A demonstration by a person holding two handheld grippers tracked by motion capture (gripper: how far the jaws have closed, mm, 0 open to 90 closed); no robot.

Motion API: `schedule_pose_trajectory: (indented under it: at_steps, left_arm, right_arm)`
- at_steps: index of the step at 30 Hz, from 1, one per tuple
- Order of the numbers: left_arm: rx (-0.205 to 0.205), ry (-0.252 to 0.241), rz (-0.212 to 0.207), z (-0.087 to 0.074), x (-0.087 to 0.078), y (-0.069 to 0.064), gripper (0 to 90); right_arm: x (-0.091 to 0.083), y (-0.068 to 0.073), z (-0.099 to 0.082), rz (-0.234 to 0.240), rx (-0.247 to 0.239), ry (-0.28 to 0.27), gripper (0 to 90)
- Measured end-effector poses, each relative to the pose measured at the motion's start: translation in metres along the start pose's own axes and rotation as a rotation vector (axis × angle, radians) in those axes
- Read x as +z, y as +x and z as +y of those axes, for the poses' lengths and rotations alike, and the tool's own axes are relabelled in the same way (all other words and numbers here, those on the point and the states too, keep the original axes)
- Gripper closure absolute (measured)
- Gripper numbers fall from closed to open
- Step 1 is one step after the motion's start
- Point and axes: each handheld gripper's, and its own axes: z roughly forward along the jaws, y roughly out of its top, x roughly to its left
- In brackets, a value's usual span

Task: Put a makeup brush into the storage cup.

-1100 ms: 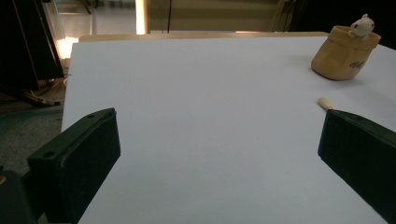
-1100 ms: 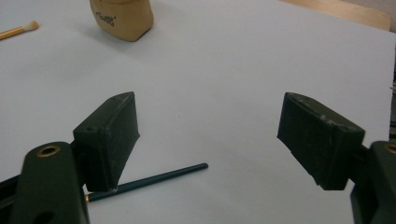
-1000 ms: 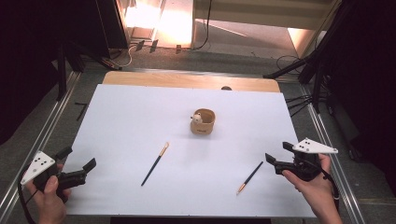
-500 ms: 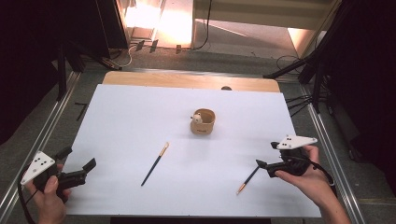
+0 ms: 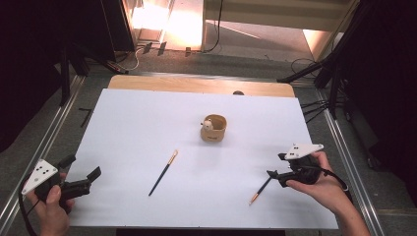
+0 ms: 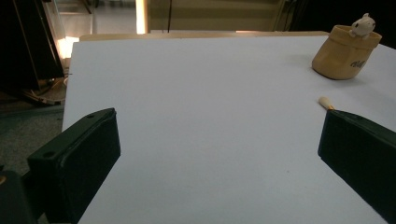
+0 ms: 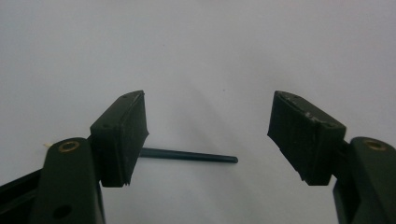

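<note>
Right gripper (image 5: pixel 273 173) slid onto the near brush (image 5: pixel 260 189), jaws closing but apart; both brushes lie outside the cup (image 5: pixel 214 129); left gripper (image 5: pixel 81 168) spread, idle.

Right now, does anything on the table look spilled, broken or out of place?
Nothing spilled or damaged. Two brushes lie loose on the white sheet instead of in the tan cup: one mid-table, one at the open right gripper.
</note>
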Motion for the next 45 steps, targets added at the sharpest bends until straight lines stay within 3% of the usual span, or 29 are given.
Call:
schedule_pose_trajectory:
  at_steps: [10,17,24,29,36,40,45]
  left_arm:
    - [0.002,0.001,0.0,0.0,0.001,-0.001,0.0]
    - [-0.001,0.004,0.001,0.0,0.0,0.0,0.0]
    - [-0.002,0.001,0.0,0.0,0.0,-0.001,0.0]
    - [-0.001,0.003,0.002,0.0,0.0,0.0,0.0]
    - [-0.003,0.002,0.0,0.0,0.0,0.0,0.0]
    - [-0.003,0.002,0.0,0.0,0.0,0.0,0.0]
    - [-0.001,0.006,0.001,0.0,0.0,0.001,0.0]
  right_arm:
    - [0.008,0.0,-0.001,0.07,-0.037,0.069,36.4]
    - [0.013,0.0,0.0,0.117,-0.154,0.113,42.9]
    - [0.019,0.002,0.001,0.141,-0.239,0.179,53.6]
    - [0.021,0.003,0.002,0.142,-0.306,0.205,54.9]
    - [0.019,-0.004,0.008,0.148,-0.339,0.222,55.1]
    - [0.021,-0.005,0.012,0.169,-0.432,0.237,54.8]
    - [0.024,-0.004,0.018,0.19,-0.479,0.285,56.2]
